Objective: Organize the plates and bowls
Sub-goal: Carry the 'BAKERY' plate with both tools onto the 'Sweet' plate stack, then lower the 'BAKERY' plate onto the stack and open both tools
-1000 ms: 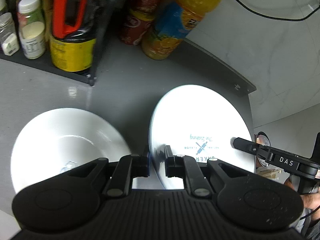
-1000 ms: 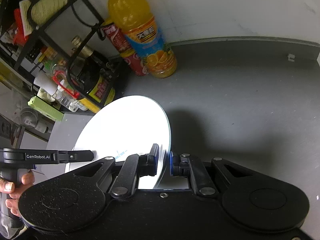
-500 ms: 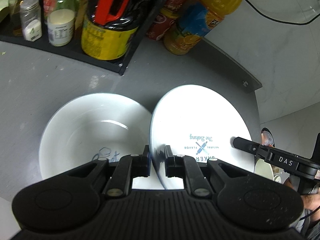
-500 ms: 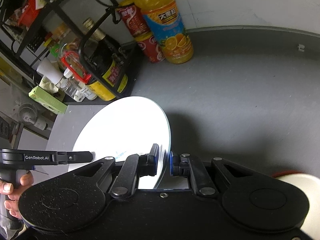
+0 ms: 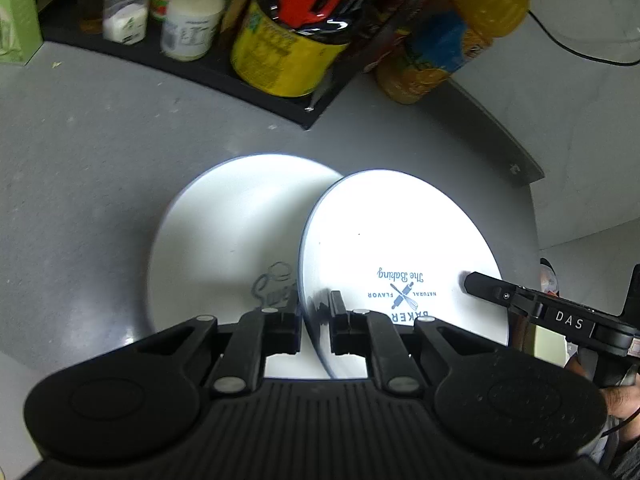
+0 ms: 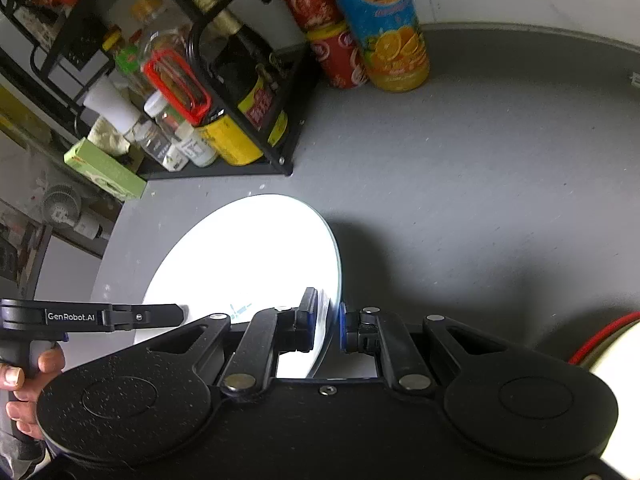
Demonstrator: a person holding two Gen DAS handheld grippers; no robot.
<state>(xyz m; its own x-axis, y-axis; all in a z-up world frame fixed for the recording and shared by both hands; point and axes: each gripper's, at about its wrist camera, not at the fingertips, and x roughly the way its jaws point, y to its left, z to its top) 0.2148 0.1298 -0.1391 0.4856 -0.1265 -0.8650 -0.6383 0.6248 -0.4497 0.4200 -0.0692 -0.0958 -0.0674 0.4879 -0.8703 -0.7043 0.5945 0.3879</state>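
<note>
Since the earlier frames, the held plate (image 5: 400,240) had travelled toward the spice rack, and the white bowl (image 5: 228,236) that first lay well to its left had come to sit partly behind its left edge in the left wrist view; the orange juice bottle (image 6: 384,28) had slid toward the top of the right wrist view, and a white, red-rimmed dish (image 6: 612,344) had entered at that view's lower right.

Both grippers gripped the same white plate. The left gripper (image 5: 316,320) had its jaws pinching the plate's near rim, with the printed baking logo upside down just to the right of them. The right gripper (image 6: 325,322) likewise had its jaws pinching the rim, the blue pads pressed against either face. The plate stood tilted on edge above the grey bench (image 6: 460,184), casting a shadow to its right. Whether it touched the bowl could not be told.

The bowl rested on the bench, with grey lettering visible on its inside. Behind it stood the black rack (image 5: 256,80) with a yellow-labelled bottle (image 5: 280,60) and small jars (image 5: 192,28); red cans (image 6: 320,24) stood beside the juice bottle. A hand (image 6: 24,384) held the left gripper's handle.
</note>
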